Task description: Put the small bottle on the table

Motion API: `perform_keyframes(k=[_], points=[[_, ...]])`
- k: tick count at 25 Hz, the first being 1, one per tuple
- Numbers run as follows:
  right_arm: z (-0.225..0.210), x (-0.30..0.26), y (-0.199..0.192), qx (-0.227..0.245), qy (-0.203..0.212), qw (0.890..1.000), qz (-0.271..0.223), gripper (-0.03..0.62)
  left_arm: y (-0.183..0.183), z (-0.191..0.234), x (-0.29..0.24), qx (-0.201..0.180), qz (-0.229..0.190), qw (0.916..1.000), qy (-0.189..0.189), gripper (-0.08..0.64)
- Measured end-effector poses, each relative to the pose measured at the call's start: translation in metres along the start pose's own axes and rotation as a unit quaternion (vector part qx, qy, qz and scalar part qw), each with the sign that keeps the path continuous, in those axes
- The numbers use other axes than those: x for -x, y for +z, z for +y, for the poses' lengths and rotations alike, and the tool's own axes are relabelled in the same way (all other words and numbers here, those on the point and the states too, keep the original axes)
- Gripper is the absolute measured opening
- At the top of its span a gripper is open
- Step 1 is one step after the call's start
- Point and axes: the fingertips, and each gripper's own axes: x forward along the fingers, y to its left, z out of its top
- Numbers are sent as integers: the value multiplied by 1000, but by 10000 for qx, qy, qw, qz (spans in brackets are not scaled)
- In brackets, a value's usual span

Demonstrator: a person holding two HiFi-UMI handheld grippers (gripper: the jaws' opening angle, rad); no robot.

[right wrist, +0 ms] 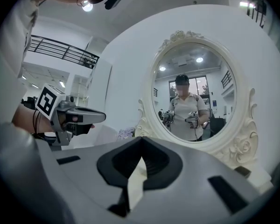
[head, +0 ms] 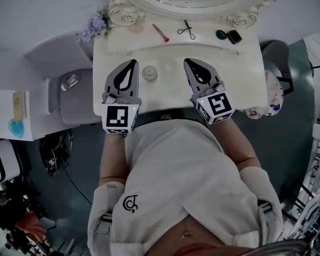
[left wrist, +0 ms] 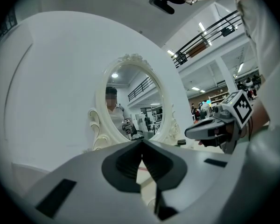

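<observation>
At the near edge of the white dressing table (head: pixel 245 79), both grippers hang side by side over the top, tips pointing toward the back.

Left gripper (head: pixel 132 65): fingers pressed together tip to tip, nothing between them.

Right gripper (head: pixel 188 63): fingers likewise closed on each other, empty.

Between the two, nearer the left one, the small bottle (head: pixel 149 73) stands on the table top. It shows from above as a pale round cap, and neither gripper touches it.

Farther back, on the rear ledge, left to right:
- pink stick (head: pixel 160 32)
- black scissor-like tool (head: pixel 186 30)
- dark green object (head: pixel 221 34), just beside a black square item (head: pixel 234 36)

Lavender flowers (head: pixel 94 26) sit at the back left corner.

Behind everything, the ornate oval mirror (right wrist: pixel 196 69) reflects the person holding both grippers.
</observation>
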Motion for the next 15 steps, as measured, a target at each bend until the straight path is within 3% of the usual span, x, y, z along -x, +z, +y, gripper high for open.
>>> perform_keyframes(k=[9,15], points=[[-1,3,1,-62,27,10000,33,5,2,-2,0,8,-3,10000,-34,14],[-8,2,3,-9,-169,9999,-37,5,-1,-1,0,44,26,10000,-15,12]])
